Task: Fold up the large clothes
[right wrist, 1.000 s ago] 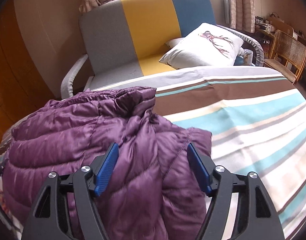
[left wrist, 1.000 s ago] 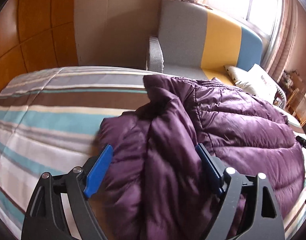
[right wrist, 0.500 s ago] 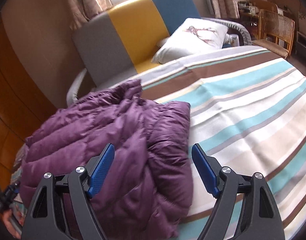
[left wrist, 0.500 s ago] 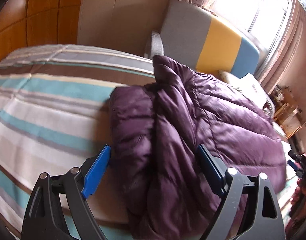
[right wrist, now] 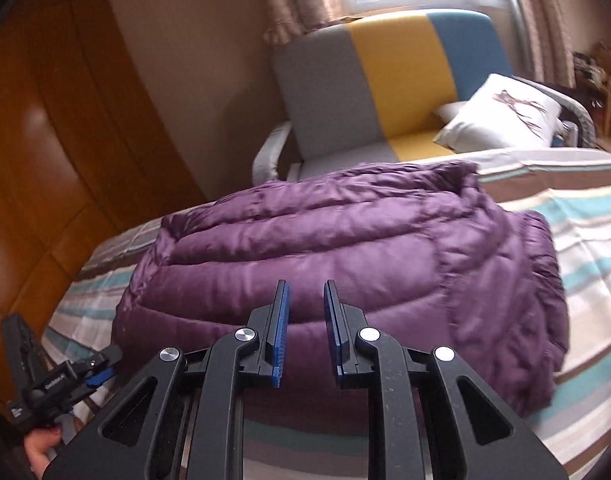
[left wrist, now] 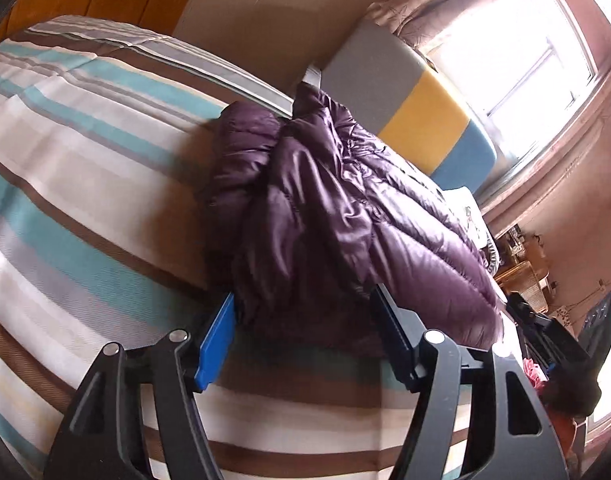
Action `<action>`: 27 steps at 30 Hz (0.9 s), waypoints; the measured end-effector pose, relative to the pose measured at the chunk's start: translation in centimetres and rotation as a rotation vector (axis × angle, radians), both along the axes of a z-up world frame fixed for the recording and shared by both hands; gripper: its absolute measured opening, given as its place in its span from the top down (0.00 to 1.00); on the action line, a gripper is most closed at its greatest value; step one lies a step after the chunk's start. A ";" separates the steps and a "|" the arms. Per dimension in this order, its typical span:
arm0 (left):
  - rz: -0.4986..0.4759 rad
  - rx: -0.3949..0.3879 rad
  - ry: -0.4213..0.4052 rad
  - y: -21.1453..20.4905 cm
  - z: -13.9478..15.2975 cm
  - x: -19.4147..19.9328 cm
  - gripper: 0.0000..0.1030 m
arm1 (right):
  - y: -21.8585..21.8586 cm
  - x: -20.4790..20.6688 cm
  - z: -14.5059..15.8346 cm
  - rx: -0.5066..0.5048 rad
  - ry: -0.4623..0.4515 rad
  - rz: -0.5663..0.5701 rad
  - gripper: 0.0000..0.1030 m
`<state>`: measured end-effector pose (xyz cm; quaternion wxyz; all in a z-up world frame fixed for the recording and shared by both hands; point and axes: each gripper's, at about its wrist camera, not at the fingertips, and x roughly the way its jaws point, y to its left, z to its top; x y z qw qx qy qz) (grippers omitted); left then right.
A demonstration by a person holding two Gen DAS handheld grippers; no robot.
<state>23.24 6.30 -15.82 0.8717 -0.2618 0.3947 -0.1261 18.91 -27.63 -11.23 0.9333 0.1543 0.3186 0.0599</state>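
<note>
A purple puffer jacket [left wrist: 337, 216] lies folded in a bundle on the striped bed [left wrist: 73, 184]; it also shows in the right wrist view [right wrist: 345, 248]. My left gripper [left wrist: 305, 312] is open and empty, its blue pads level with the jacket's near edge and not touching it. My right gripper [right wrist: 304, 300] is in front of the jacket's near edge, jaws a narrow gap apart with nothing between them. The left gripper also shows at the lower left of the right wrist view [right wrist: 57, 380].
A grey, yellow and blue armchair [right wrist: 389, 92] stands beyond the bed, with a white pillow [right wrist: 501, 116] on it. A wooden wardrobe [right wrist: 45, 140] is at the left. The striped bedspread [right wrist: 585, 240] lies bare right of the jacket.
Both grippers have pulled back off the jacket toward the bed's near edge. The right gripper's jaws have narrowed from wide open to a small gap. The left stays wide open.
</note>
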 end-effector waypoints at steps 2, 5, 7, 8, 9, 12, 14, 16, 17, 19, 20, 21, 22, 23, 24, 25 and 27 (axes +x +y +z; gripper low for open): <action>0.012 -0.040 0.007 -0.1 0.0 0.2 0.35 | 1.2 0.8 -0.2 -0.007 0.013 0.023 0.92; 0.035 -0.058 -0.017 -0.1 0.1 -0.1 0.36 | 2.6 1.2 -1.0 -0.047 0.031 0.017 0.92; 0.051 -0.057 -0.032 0.0 0.2 -0.5 0.36 | 2.9 0.9 -1.8 -0.052 0.045 0.011 0.92; 0.062 -0.065 -0.035 0.0 0.1 -0.7 0.36 | 2.6 1.2 -2.1 -0.050 0.050 0.011 0.92; 0.073 -0.069 -0.031 0.2 0.0 -0.8 0.36 | 2.5 1.3 -2.3 -0.051 0.055 0.011 0.92; 0.121 -0.092 -0.029 0.6 -0.3 -1.4 0.36 | 2.4 1.2 -2.7 -0.068 0.063 0.011 0.92; 0.156 -0.122 -0.032 0.5 -0.5 -2.8 0.35 | 2.6 1.4 -3.0 -0.076 0.072 0.011 0.92; 0.154 -0.142 -0.062 -0.3 -0.4 -3.9 0.31 | 2.8 1.9 -3.6 -0.099 0.092 0.011 0.92; 0.142 -0.141 -0.078 -1.1 -0.2 -4.2 0.27 | 3.0 2.2 -4.0 -0.120 0.102 0.010 0.92; 0.110 -0.141 -0.070 -2.0 -0.3 -3.5 0.24 | 3.3 2.8 -5.4 -0.165 0.139 0.014 0.94; 0.111 -0.134 -0.046 -2.3 -0.6 -2.7 0.25 | 3.5 3.1 -6.2 -0.181 0.156 0.022 0.94; 0.130 -0.131 -0.030 -2.3 -0.8 -2.1 0.25 | 3.5 3.3 -6.5 -0.171 0.167 0.023 0.94; 0.158 -0.136 -0.004 -2.1 -1.2 -1.1 0.25 | 3.2 3.5 -6.5 -0.146 0.175 0.021 0.94; 0.181 -0.140 0.012 -1.9 -1.3 -0.3 0.25 | 3.0 3.5 -6.5 -0.131 0.181 0.021 0.94; 0.207 -0.143 0.033 -1.5 -1.5 0.6 0.25 | 3.0 3.5 -6.4 -0.130 0.181 0.026 0.94; 0.211 -0.149 0.046 -1.3 -1.7 1.2 0.25 | 3.1 3.4 -6.4 -0.139 0.176 0.034 0.94; 0.218 -0.180 0.073 -0.9 -2.1 2.7 0.21 | 3.1 3.4 -6.4 -0.135 0.172 0.033 0.94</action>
